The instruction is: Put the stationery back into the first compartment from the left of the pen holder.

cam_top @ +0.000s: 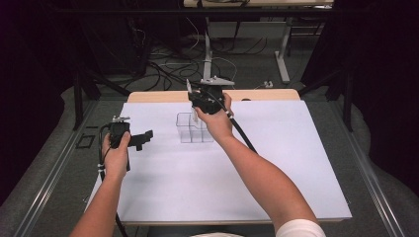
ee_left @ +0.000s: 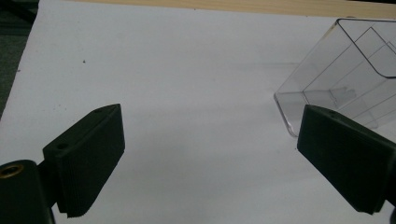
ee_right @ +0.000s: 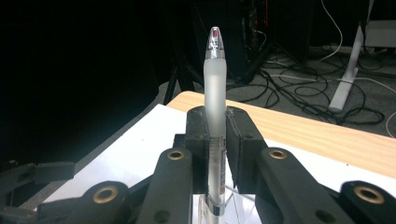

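Observation:
A clear plastic box [cam_top: 194, 128] with inner dividers stands at the back middle of the white sheet [cam_top: 276, 163]. Just above and behind it, my right gripper [cam_top: 193, 97] is shut on a frosted white pen [cam_top: 188, 88]. In the right gripper view the pen [ee_right: 215, 84] stands upright between the two pads, tip up, and the right gripper [ee_right: 215, 135] clamps its barrel. My left gripper [cam_top: 144, 139] is held low at the sheet's left side, pointing toward the box. In its own view the left gripper [ee_left: 210, 163] is wide open over bare sheet, with the clear box [ee_left: 345, 70] at the right.
The white sheet covers a wooden table whose far edge [cam_top: 267, 94] shows behind the box. Past it are floor cables [cam_top: 168, 64] and white desk legs [cam_top: 282, 54]. Metal rails [cam_top: 49, 173] run along both sides of the table.

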